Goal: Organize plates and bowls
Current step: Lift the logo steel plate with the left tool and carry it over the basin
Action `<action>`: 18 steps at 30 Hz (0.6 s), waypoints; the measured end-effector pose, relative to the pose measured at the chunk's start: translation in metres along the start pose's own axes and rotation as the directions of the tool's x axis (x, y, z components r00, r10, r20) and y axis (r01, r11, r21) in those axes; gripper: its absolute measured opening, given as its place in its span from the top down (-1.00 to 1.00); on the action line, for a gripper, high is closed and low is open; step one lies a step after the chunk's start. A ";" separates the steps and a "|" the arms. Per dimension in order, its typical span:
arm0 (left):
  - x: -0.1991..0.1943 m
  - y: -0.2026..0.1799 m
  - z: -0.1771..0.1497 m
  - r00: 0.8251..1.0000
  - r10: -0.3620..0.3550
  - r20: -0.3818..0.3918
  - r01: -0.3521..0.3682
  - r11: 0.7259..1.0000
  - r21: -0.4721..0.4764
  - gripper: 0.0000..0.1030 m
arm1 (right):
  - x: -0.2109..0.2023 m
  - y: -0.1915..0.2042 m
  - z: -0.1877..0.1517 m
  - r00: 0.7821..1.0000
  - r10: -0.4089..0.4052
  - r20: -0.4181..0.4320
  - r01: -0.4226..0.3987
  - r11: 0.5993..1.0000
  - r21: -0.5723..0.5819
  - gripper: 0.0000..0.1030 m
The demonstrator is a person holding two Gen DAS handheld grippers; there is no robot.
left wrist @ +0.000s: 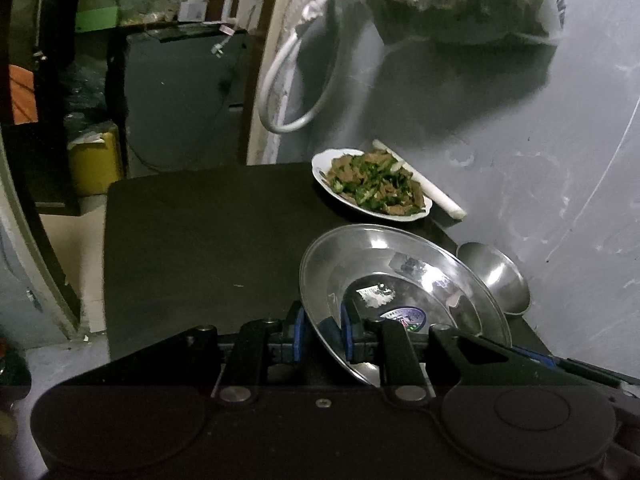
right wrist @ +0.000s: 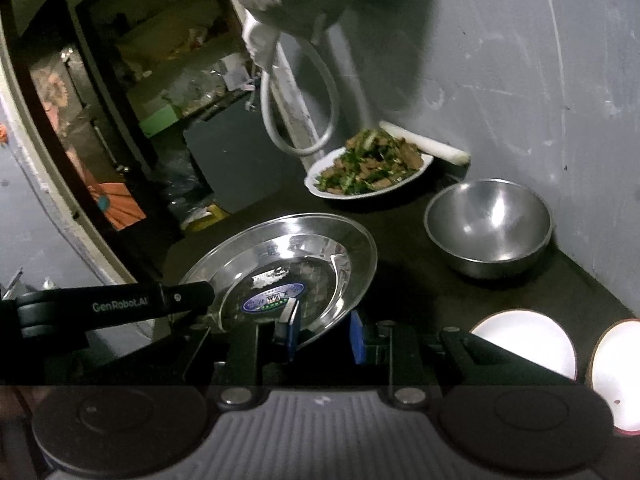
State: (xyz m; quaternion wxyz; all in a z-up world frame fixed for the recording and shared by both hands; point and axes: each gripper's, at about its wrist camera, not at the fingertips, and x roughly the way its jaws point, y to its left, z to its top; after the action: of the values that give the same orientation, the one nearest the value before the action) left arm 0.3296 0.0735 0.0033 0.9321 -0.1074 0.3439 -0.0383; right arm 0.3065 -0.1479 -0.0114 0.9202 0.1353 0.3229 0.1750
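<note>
**Two hand-held grippers sharing one steel plate**

Both are pinching the steel plate (right wrist: 288, 264) by its rim, the left hand-held gripper (left wrist: 324, 332) and right hand-held gripper (right wrist: 320, 336) on different edges, likely steadying it above the table (left wrist: 192, 248) while the steel bowl (right wrist: 488, 228) is waiting nearby.

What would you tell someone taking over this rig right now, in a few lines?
Left gripper: shut on the steel plate rim.
Right gripper: grips the opposite rim; plate tilted above the dark table.
Steel bowl sits empty by the wall; food plate behind it; two white dishes near right.
Done: plate picked up.
Left: set it down, probably near the bowl, then sort the rest.
</note>
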 end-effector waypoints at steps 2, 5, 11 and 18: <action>-0.010 0.000 -0.002 1.000 0.011 0.012 -0.011 1.000 -0.008 0.62 | -0.007 0.003 -0.001 1.000 0.018 0.005 -0.018 1.000 -0.010 0.43; -0.026 0.001 -0.006 0.999 0.029 0.030 -0.028 0.999 -0.018 0.62 | -0.015 0.008 -0.002 0.999 0.047 0.011 -0.047 0.998 -0.029 0.43; -0.052 0.003 -0.019 0.997 0.063 0.051 -0.060 0.997 -0.051 0.62 | -0.032 0.017 -0.008 0.995 0.101 0.008 -0.100 0.993 -0.069 0.43; -0.075 0.007 -0.038 0.993 0.102 0.059 -0.095 0.990 -0.105 0.62 | -0.044 0.026 -0.018 0.989 0.149 -0.010 -0.149 0.982 -0.113 0.43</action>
State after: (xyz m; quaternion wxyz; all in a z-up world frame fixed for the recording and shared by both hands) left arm 0.2477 0.0844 0.0209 0.9368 -0.1389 0.3200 0.0289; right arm 0.2568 -0.1403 0.0079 0.9105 0.1062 0.3021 0.2615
